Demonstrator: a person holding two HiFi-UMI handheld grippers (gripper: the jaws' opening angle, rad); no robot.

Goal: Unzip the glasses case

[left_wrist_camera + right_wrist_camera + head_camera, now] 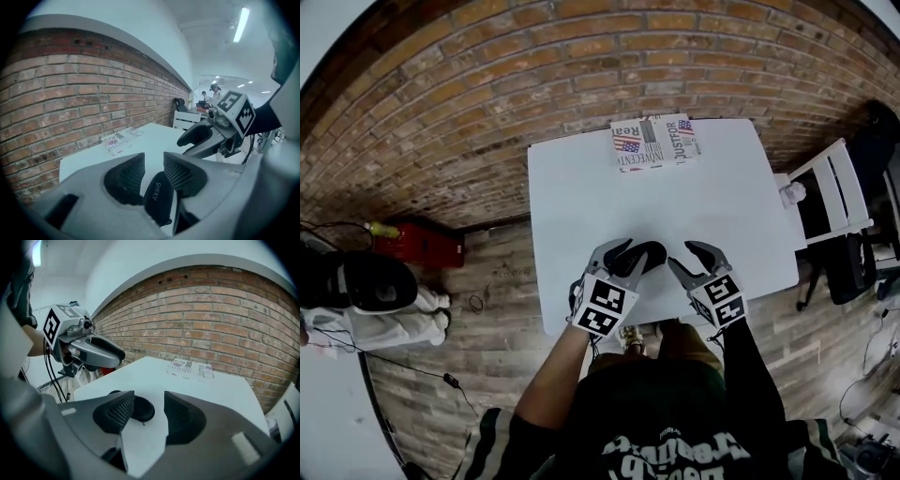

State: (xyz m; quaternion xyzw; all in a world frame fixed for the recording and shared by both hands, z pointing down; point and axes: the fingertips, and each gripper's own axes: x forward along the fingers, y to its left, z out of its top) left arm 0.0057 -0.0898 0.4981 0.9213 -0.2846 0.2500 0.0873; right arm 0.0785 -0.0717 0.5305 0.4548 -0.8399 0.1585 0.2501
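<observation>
A black glasses case (643,253) lies near the front edge of the white table (581,187). My left gripper (623,255) straddles its left end. In the left gripper view the case (157,199), printed in white, sits low between the ribbed pads (133,176), and table shows through the gap at the tips, so that gripper (153,161) is open. My right gripper (682,255) hovers just right of the case, open with nothing in it. In the right gripper view (143,401) the case's rounded end (143,409) lies just beyond the left pad, with a small zip pull beside it.
A folded newspaper (654,141) lies at the table's far edge against the brick wall. A white folding chair (839,192) stands right of the table. On the floor to the left are a red box (417,246) and cables.
</observation>
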